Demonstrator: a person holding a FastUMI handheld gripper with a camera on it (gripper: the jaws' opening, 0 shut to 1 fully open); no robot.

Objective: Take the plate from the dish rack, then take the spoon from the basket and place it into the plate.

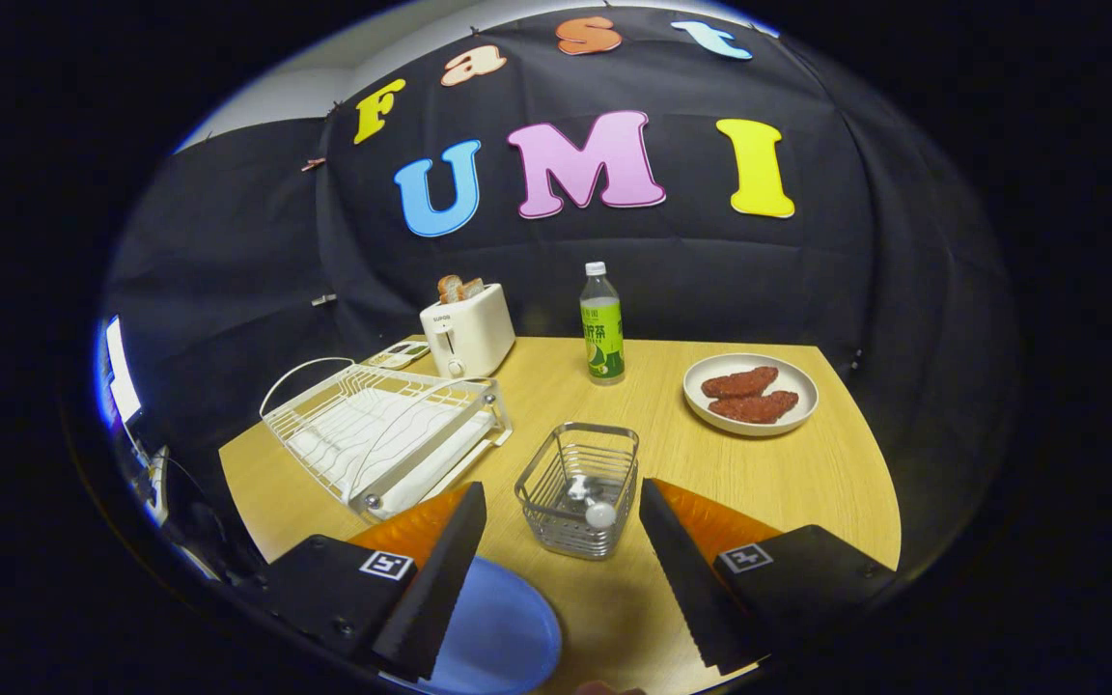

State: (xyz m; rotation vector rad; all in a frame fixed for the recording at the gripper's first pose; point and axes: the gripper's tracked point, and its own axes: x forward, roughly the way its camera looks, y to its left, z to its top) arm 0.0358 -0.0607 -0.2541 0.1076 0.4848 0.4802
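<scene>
The blue plate (503, 637) already lies flat on the tabletop (807, 483), under and just beside the left finger of the tongs (561, 569), and the white dish rack (387, 434) stands empty beyond it, so the step in hand looks to be fetching the spoon. The tongs are spread wide and hold nothing. The wire basket (578, 487) sits just ahead, between the fingers, with the spoon (593, 504) standing in it, its pale rounded end leaning toward the near wall. A good approach would be from above: lower the fingers inside the rim, straddle the spoon's upper end, close firmly and lift straight up so nothing snags on the wire. The basket is light and may drag along if a finger catches it. There is open room to the right, before the plate of food (751, 394); the green-label bottle (602, 323) and toaster (467, 333) stand well behind. The blue plate lies near the tabletop's front edge, so the spoon should be set down gently.
</scene>
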